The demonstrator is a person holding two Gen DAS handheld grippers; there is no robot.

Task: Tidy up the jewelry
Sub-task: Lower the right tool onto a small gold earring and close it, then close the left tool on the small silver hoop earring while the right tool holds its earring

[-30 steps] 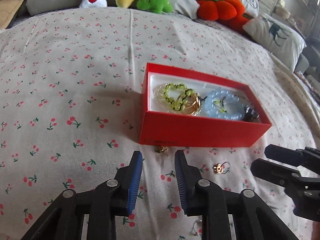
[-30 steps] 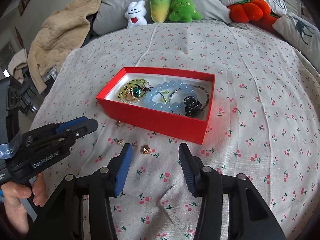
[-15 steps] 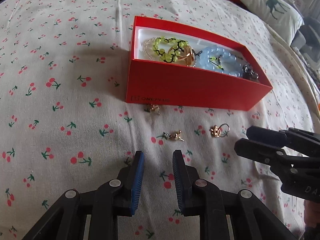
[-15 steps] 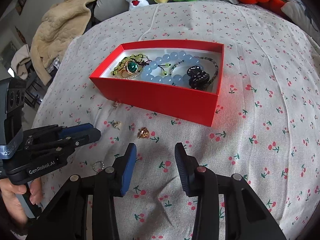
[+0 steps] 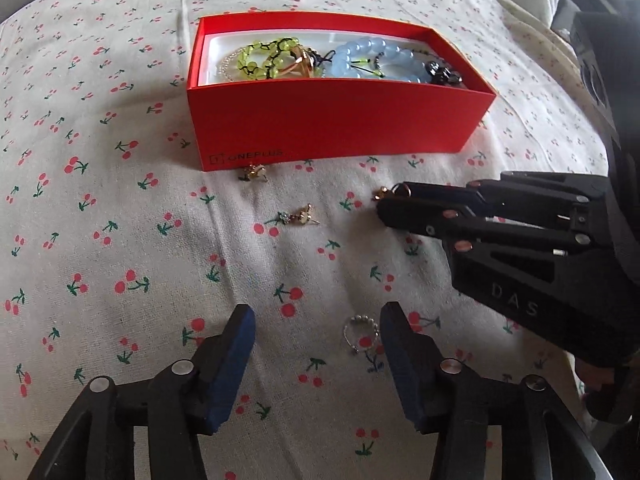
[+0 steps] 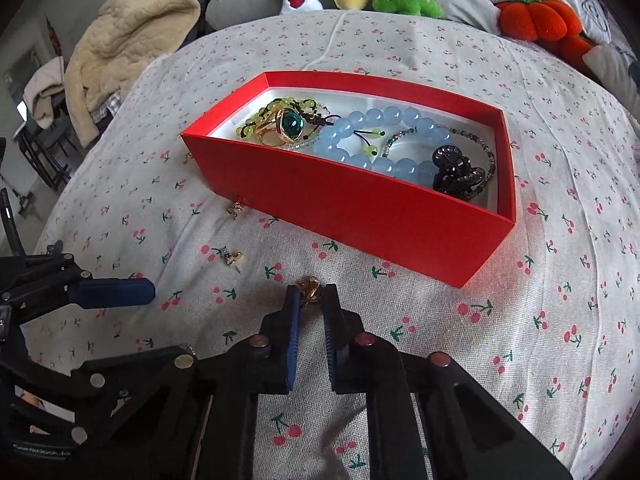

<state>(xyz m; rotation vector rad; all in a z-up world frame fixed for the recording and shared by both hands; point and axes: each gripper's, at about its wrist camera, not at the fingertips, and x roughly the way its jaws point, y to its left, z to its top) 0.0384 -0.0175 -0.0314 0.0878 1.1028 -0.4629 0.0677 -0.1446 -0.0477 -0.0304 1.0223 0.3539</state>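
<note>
Nearest the left wrist camera, the left claw [image 5: 316, 332] is opening, its blue pads spreading above the cherry-print bedspread [image 5: 120, 240], with a small silver beaded ring [image 5: 361, 334] lying on the cloth between them, close to the right-hand pad and not yet touched. To take it well, that claw should shift so the ring sits midway, sink until the pads press lightly into the fabric, then close slowly so the thin band does not skid out.

A little farther on, the right claw [image 6: 311, 300] is closing to a narrow gap on a small gold earring [image 6: 310, 289] at its fingertips; the pads look to be just pinching it, low on the bedspread. It seems wise to lift straight up and check the hold before travelling, since so tiny a piece can slip out or snag the weave.

Beyond lie a gold stud earring [image 5: 302, 216] and another gold earring [image 5: 253, 172] just beside the wall of the open red cardboard box [image 5: 332, 128], which already holds a pale blue bead bracelet [image 6: 384, 140], a green-stone gold ring [image 6: 286, 126] and a black hair clip [image 6: 458, 172]. The earring should be released low over a bare patch of the white lining.
</note>
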